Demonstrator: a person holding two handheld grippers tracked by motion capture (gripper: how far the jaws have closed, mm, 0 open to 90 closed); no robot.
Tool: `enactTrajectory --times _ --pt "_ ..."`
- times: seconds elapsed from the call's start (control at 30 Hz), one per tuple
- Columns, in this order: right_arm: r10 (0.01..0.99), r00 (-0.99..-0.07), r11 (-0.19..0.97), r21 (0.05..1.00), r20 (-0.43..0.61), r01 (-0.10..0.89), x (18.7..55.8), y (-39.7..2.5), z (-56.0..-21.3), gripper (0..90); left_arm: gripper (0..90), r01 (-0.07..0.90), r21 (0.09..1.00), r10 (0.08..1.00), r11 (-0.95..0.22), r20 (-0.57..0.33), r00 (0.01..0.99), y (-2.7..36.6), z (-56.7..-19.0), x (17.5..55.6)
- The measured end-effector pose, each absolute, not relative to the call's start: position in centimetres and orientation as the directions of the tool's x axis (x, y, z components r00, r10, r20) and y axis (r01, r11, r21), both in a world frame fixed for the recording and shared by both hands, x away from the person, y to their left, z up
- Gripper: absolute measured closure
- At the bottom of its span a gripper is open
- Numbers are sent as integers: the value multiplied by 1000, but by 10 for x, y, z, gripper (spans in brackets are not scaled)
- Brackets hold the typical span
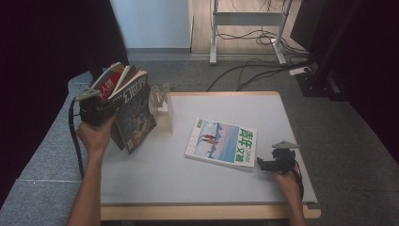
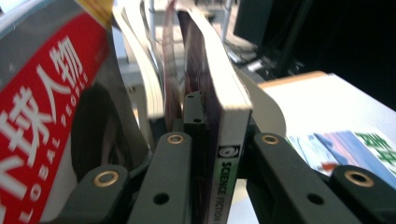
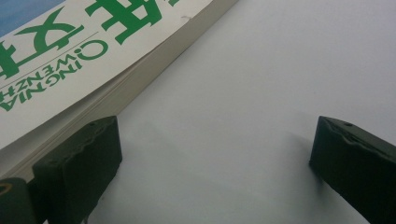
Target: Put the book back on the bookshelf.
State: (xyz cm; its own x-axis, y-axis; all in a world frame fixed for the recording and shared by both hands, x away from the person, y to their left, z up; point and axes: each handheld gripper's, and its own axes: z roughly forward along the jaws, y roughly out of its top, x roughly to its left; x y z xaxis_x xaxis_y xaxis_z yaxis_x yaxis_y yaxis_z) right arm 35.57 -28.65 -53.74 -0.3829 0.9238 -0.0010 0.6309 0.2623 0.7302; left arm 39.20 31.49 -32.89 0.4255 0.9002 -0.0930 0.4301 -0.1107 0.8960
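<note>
Gripping "SCIENCE FICTION" spine (image 2: 227, 186), L fingers (image 2: 173, 154).

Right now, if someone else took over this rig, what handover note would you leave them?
Left gripper: shut on the dark-covered science fiction magazine, held up at the table's left edge with the red-covered magazine leaning alongside, near the clear plastic stand.
Right gripper: open, resting low on the white table, one jaw beside the page edge of the white-and-blue magazine with green lettering, which lies flat.
Done: dark magazine gripped.
Left, probably: stand the held magazines, then pick up the flat one.
</note>
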Motion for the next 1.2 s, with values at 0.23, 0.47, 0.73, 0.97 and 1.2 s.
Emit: enactTrajectory --times 0.23,0.47,0.73,0.97,1.2 --pt "923 -384 266 728 -4 632 356 -287 -537 17 816 510 847 896 -154 -98 434 323 -324 389" --pt "923 -384 266 728 -3 632 356 -287 -537 17 828 493 857 908 -150 -78 411 323 -322 387" --pt "924 -383 264 728 -2 632 356 -287 -537 17 830 459 878 924 -135 -55 377 322 -316 387" --pt "924 -383 263 728 -1 633 356 -286 -537 17 830 441 889 932 -121 -51 358 317 -313 393" --pt "924 -384 264 728 -2 632 356 -287 -537 18 829 437 892 936 -117 -49 350 318 -310 395"
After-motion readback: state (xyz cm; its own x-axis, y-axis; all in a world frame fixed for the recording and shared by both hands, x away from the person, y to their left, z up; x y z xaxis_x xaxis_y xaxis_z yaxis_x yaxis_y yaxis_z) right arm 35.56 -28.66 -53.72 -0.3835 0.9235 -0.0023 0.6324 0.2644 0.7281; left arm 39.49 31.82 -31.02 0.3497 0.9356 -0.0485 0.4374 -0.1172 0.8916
